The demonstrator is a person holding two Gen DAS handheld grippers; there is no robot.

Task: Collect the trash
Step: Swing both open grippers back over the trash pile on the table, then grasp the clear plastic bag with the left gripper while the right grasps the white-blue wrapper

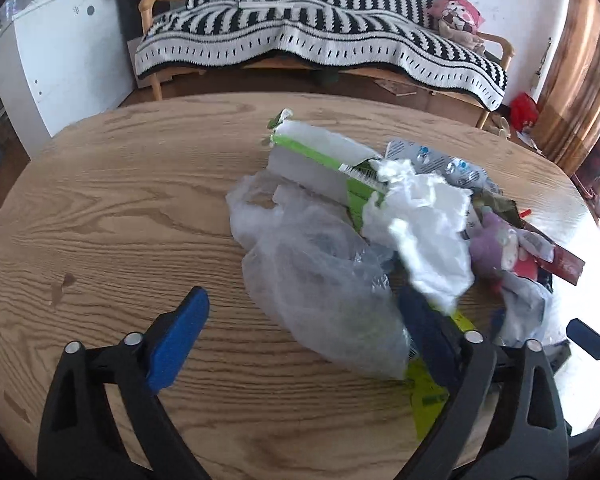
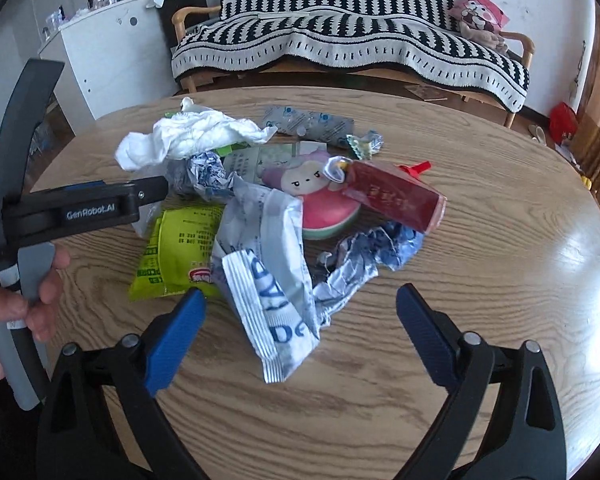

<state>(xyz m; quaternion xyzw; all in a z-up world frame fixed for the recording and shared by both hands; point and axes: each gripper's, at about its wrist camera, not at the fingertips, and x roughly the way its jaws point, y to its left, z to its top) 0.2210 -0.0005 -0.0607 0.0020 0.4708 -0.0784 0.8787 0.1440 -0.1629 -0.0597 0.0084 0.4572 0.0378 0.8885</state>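
Partly blurred clear bag (image 1: 320,280) — hiding wrappers (image 1: 428,384), table (image 1: 120,200)

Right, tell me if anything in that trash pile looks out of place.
One thing: a pink-and-purple plush toy sits in the middle of the pile on the wooden table, among crumpled wrappers and tissue. It looks intact, more like a keepsake than trash.

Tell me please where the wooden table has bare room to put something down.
The round wooden table is bare on its left side, from the clear plastic bag to the rim. It is also bare on the right, beyond the dark red box. The middle is crowded: crumpled white tissue, green snack packet, wrappers.
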